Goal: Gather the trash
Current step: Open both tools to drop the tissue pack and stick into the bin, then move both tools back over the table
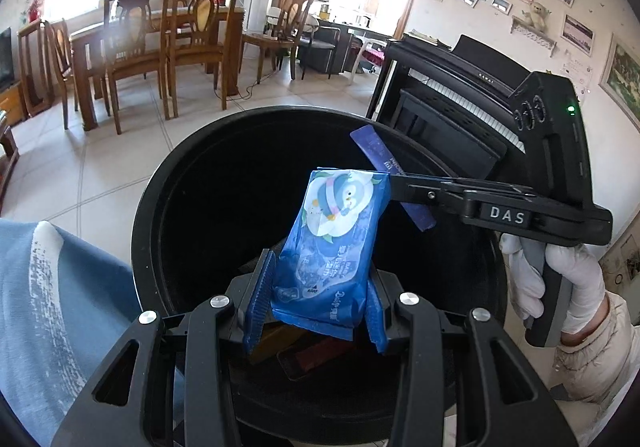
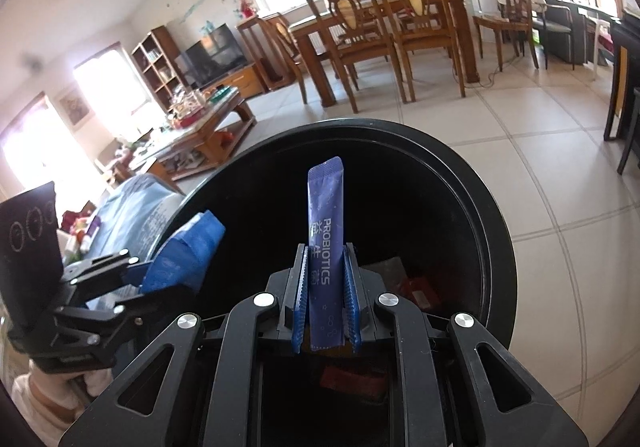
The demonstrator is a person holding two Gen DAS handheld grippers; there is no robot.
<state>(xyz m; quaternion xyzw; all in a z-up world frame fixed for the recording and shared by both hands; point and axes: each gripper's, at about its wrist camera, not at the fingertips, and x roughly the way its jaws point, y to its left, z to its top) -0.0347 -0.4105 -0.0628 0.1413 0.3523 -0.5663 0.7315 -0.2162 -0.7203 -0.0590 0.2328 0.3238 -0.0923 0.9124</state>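
Observation:
A round black trash bin (image 1: pixel 152 207) stands on the tiled floor, open at the top; it also shows in the right wrist view (image 2: pixel 472 183). My left gripper (image 1: pixel 316 287) is shut on a blue tissue pack with a penguin print (image 1: pixel 332 243) and holds it above the bin's mouth. My right gripper (image 2: pixel 326 287) is shut on a dark blue probiotics sachet (image 2: pixel 324 215), upright over the bin. In the left wrist view the right gripper (image 1: pixel 394 183) reaches in from the right with the sachet (image 1: pixel 376 151). Several wrappers (image 2: pixel 416 287) lie in the bin's bottom.
A black piano (image 1: pixel 460 95) stands close behind the bin on the right. A wooden dining table with chairs (image 1: pixel 160 35) is farther back. A blue cloth (image 1: pixel 48 307) lies to the left. A cluttered coffee table (image 2: pixel 200 127) is at the left in the right wrist view.

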